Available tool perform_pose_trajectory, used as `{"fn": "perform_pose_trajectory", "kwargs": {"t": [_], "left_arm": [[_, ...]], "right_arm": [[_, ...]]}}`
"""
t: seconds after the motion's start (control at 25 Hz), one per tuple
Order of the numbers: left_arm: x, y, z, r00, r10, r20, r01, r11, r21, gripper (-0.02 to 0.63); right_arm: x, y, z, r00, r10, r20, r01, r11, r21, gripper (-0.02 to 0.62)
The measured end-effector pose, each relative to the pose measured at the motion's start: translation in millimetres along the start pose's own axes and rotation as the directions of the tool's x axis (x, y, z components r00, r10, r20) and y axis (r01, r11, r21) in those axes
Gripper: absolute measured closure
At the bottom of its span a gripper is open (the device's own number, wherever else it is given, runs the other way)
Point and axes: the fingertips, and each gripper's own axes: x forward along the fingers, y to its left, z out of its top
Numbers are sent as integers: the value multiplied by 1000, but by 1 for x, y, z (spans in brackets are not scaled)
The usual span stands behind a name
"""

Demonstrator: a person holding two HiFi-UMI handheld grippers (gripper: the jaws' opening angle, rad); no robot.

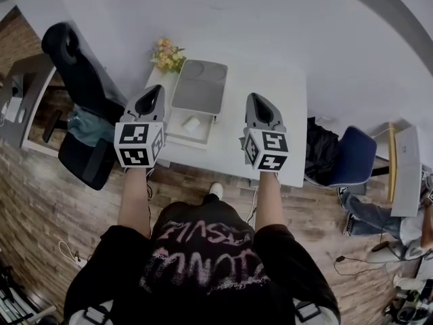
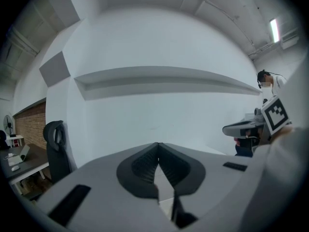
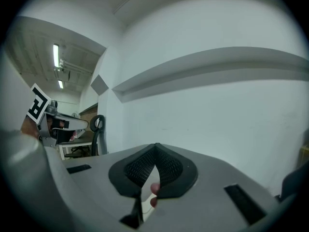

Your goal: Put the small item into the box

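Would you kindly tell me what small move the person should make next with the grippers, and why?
Probably lower the left gripper toward the box's open lid to close it. A small white item already seems to lie in the box. The left gripper and the right gripper are both shut, empty and level above the table.

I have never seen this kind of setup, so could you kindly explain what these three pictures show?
There is no robot: a person carries two hand-held claws. The head view is from a camera on the person's head, looking down; the other two are from cameras on each claw, facing a white wall. On the white table stand an open box with a small white item inside and some flowers. The left claw and right claw are both shut, holding nothing.
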Motion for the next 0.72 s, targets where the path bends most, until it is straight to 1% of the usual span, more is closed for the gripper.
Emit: {"fn": "perform_pose_trajectory", "kwargs": {"t": [0.12,0.4,0.72], "left_arm": [[1,1,4,1000,-2,9,2,1000,0,603],[-1,1,9,1000,-14,22,15,1000,-7,603],[4,-4,13,999,-33,35,33,999,-12,604]], "right_arm": [[2,0,7,1000,2,19,-2,1000,-5,586],[1,1,14,1000,0,28,0,1000,-23,586],[0,-7,16,999,-9,33,10,1000,-17,586]]}}
